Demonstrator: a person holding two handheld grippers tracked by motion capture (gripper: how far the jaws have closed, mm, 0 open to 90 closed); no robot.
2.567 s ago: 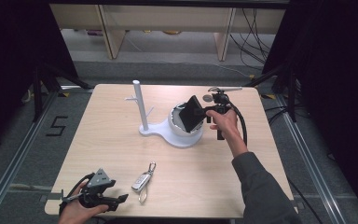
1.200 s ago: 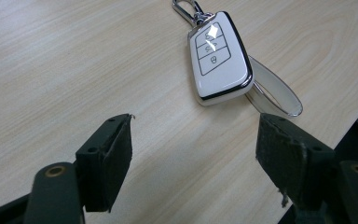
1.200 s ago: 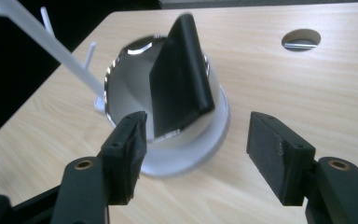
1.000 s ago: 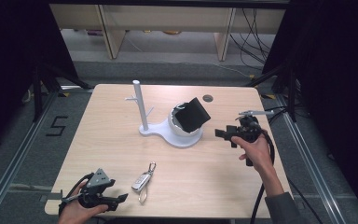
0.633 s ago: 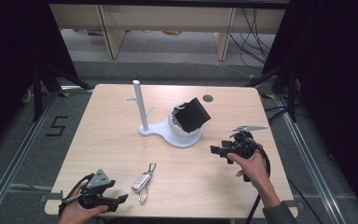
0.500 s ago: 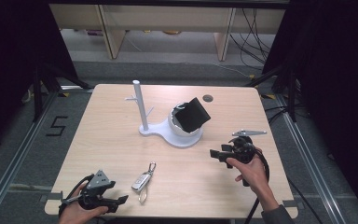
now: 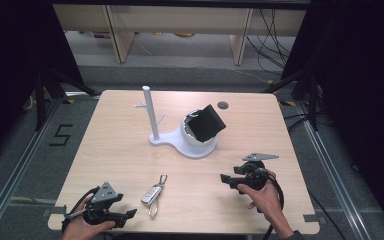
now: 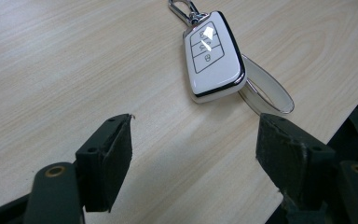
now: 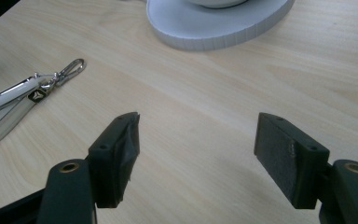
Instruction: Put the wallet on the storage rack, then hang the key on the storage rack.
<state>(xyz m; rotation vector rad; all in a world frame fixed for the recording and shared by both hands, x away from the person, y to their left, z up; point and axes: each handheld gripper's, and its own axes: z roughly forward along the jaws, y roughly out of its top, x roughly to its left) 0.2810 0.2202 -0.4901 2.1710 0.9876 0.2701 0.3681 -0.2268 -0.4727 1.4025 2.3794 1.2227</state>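
Left tool [image 7: 111, 216] parked at desk [image 7: 120, 150] near edge, jaws apart, empty; key fob [image 7: 152, 193] lies flat just beyond them. Right tool [image 7: 235, 180] has left black wallet [image 7: 206, 123] in white stand [image 7: 192, 145], dropped low, jaws just widened, empty, aimed at fob. Likely fob pickup next.

The table [image 7: 130, 145] is pale, matt wood grain. The key fob [image 8: 213, 55] is glossy white plastic with a shiny metal clip [image 8: 182, 10]. The stand [image 9: 214, 23] looks matt white plastic. The tongs' pads [image 9: 286, 156] are rough black.
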